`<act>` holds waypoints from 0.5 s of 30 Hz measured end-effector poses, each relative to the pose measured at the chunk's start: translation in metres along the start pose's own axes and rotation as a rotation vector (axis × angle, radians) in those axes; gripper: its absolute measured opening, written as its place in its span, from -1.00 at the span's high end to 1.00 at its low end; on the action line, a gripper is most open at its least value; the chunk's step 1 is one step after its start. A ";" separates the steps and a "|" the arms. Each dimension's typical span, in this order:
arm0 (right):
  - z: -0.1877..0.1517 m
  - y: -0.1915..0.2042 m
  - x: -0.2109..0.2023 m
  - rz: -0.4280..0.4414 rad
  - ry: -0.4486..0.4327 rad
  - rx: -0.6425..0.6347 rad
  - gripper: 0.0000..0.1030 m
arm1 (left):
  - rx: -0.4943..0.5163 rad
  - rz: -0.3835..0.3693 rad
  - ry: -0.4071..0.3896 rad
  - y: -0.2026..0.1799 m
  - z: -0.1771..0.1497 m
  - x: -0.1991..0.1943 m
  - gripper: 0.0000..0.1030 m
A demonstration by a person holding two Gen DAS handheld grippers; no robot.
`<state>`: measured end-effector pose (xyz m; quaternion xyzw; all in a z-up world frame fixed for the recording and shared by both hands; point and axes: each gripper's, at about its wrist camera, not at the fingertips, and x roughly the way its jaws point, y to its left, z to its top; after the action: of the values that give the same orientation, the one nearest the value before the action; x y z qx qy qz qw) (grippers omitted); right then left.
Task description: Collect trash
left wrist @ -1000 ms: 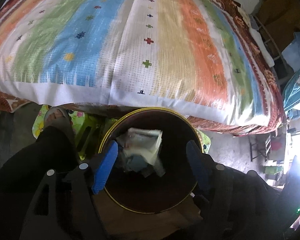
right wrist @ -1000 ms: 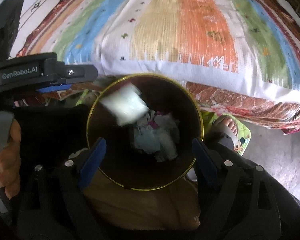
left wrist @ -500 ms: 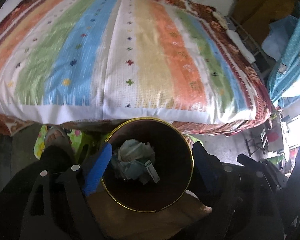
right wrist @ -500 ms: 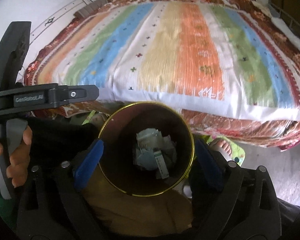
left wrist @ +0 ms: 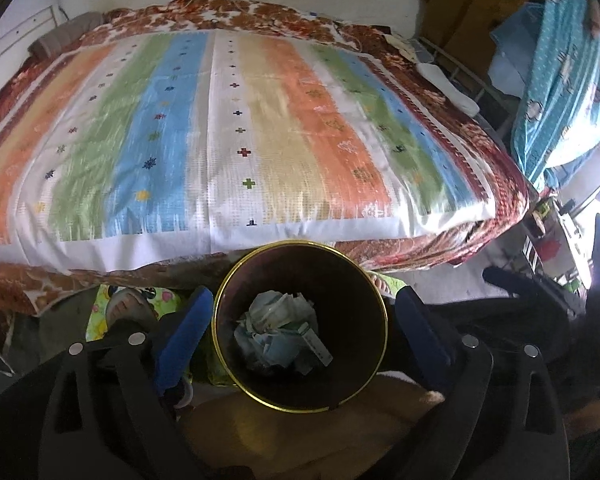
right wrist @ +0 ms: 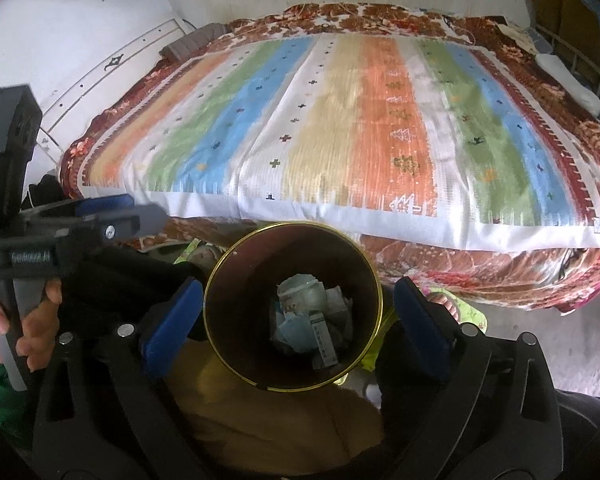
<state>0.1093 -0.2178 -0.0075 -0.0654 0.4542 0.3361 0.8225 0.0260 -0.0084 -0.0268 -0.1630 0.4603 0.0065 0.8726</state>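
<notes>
We see the trash [left wrist: 282, 332] lying at the bottom of the dark bin [left wrist: 376, 300], in the lower centre of both frames; a second ago a white piece was falling into it, now it rests there. The left gripper [left wrist: 300, 332] and the right gripper [right wrist: 296, 320] have both risen away from the rim, their blue fingers [left wrist: 184, 336] wide apart and empty. The striped bedspread [left wrist: 236, 136] in the upper half shows no litter, so we judge collecting nearly finished.
</notes>
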 end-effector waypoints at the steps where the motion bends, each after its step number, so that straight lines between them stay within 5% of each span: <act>1: -0.001 0.001 -0.002 -0.001 -0.005 -0.001 -0.80 | 0.004 -0.001 -0.002 0.000 -0.003 -0.002 -0.77; 15: -0.022 0.008 -0.027 0.010 -0.050 -0.035 -0.83 | 0.040 -0.028 -0.066 -0.004 -0.027 -0.024 -0.86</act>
<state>0.0789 -0.2338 0.0025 -0.0691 0.4280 0.3495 0.8306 -0.0086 -0.0164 -0.0208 -0.1513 0.4291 -0.0095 0.8905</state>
